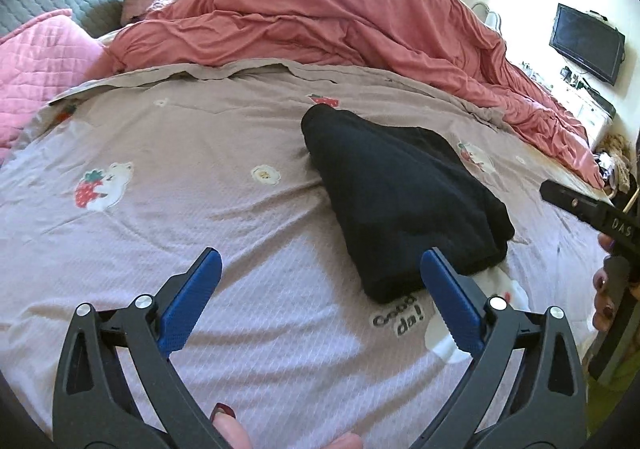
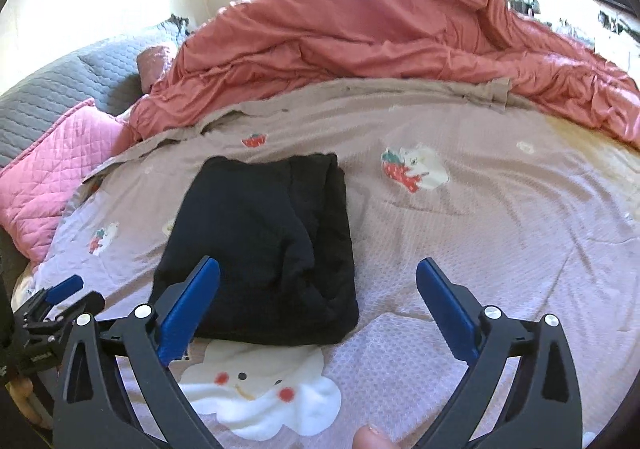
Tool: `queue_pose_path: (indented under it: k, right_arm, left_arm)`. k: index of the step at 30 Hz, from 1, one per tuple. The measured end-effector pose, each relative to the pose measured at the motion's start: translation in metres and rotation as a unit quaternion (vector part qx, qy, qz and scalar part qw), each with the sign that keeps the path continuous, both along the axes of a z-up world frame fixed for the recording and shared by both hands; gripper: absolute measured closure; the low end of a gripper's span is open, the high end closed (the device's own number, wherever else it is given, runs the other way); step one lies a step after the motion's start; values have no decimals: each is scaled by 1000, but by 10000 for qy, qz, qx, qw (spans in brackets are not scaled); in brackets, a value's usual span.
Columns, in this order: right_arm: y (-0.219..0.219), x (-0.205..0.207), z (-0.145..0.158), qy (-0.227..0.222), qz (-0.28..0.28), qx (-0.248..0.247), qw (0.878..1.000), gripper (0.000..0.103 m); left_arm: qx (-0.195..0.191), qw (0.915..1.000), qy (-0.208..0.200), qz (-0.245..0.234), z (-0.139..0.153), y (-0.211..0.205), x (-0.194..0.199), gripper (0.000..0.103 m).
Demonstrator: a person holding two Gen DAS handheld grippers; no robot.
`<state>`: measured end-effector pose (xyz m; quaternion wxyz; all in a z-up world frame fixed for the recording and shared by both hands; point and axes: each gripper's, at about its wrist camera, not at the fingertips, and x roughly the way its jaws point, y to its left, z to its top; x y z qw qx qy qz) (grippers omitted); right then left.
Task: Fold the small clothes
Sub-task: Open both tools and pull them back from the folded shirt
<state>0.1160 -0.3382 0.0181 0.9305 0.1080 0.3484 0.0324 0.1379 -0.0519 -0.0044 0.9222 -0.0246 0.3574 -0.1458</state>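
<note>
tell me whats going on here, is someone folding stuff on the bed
Yes. A person holds a gripper in each hand over a bed covered by a cartoon-print sheet. A black garment lies on it, already folded into a compact bundle. The left gripper and right gripper are both open and hold nothing, hovering just short of the garment's near edge. A rumpled red blanket is heaped behind it, with a pink pillow off to the side.

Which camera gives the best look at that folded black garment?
The right wrist view: the black garment lies nearly central, its stacked folds visible. The left wrist view shows it off to the side, its near corner behind a gripper finger.
</note>
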Motion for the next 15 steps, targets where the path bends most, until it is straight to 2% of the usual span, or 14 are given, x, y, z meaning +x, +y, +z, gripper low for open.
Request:
queue_pose_path:
  k: [6, 15]
  right_arm:
    - [9, -30, 10, -249, 36, -111, 9996, 5]
    - [23, -60, -2, -56, 150, -219, 9996, 5]
  left_arm:
    - [78, 9999, -7, 94, 2, 5, -24, 10]
    - [-58, 9994, 166, 298, -6, 15, -47, 10]
